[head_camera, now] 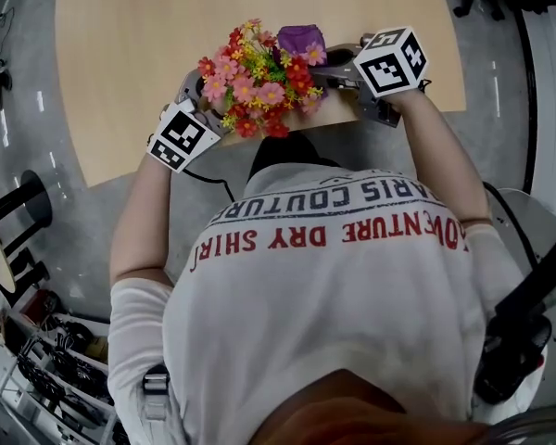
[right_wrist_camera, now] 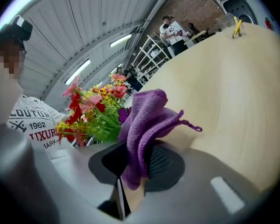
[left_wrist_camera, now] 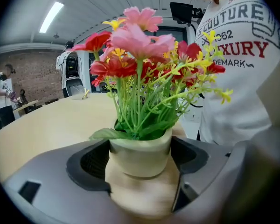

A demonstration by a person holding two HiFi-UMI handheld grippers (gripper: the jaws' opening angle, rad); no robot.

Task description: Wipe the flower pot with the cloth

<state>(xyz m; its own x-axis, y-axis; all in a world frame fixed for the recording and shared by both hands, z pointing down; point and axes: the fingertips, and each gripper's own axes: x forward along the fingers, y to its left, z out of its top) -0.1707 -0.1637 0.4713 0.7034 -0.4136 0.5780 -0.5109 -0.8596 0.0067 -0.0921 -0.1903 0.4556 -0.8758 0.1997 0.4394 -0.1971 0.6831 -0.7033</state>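
The flower pot (left_wrist_camera: 140, 154) sits low in the centre of the left gripper view, a cream pot with green stems and red, pink and yellow flowers (left_wrist_camera: 140, 55) rising from it. The left gripper (left_wrist_camera: 141, 161) has it by the sides. Its fingers (left_wrist_camera: 86, 164) stand wide apart, one dark pad pressed to each flank of the pot, so the grip is firm and the wall facing the other hand is left bare. Holding it this way probably steadies the pot against the push of wiping.

In the head view the bouquet lies in the upper centre of the frame, at the near edge of the pale bench (head_camera: 139, 54), and hides the pot from above. The grippers flank it, the left at its left and the right at its upper right.

The right gripper (right_wrist_camera: 139, 166) carries the purple cloth (right_wrist_camera: 147, 118). Its fingers (right_wrist_camera: 167, 164) are closed on the cloth's lower folds, and the rest bunches up and forward past the tips as a soft wad facing the flowers. That wad looks ready for rubbing, but no view shows it touching the pot, so the wipe itself appears not yet made.
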